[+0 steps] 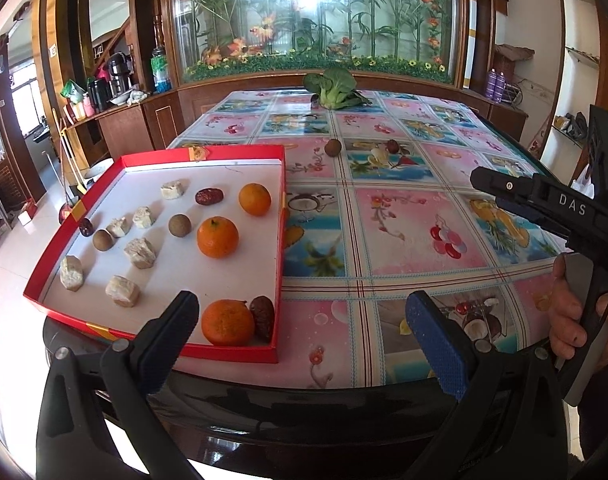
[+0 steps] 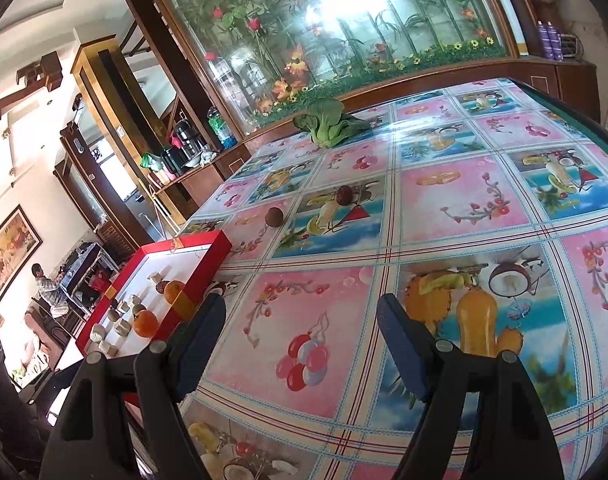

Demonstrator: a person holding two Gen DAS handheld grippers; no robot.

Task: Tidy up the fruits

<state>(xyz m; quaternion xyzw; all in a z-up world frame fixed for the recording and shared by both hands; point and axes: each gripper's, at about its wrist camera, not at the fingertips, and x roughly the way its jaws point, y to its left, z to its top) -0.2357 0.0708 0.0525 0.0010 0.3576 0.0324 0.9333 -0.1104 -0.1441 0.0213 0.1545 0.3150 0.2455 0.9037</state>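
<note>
A red tray (image 1: 281, 216) with a white floor sits at the table's left front corner. It holds three tangerines (image 1: 217, 237), red dates (image 1: 209, 196), brown longans (image 1: 179, 225) and several pale chunks (image 1: 140, 253). A loose longan (image 1: 332, 147) and a loose red date (image 1: 392, 146) lie on the tablecloth beyond the tray; both show in the right wrist view, the longan (image 2: 274, 216) and the date (image 2: 343, 194). My left gripper (image 1: 304, 332) is open and empty over the front edge by the tray. My right gripper (image 2: 301, 332) is open and empty above the cloth; it also shows in the left wrist view (image 1: 500, 196).
A green leafy vegetable (image 1: 336, 88) lies at the table's far side, also in the right wrist view (image 2: 330, 122). The table (image 1: 404, 216) has a glossy patterned cloth. A glass flower display and a wooden counter stand behind. The tray also shows in the right wrist view (image 2: 207, 268).
</note>
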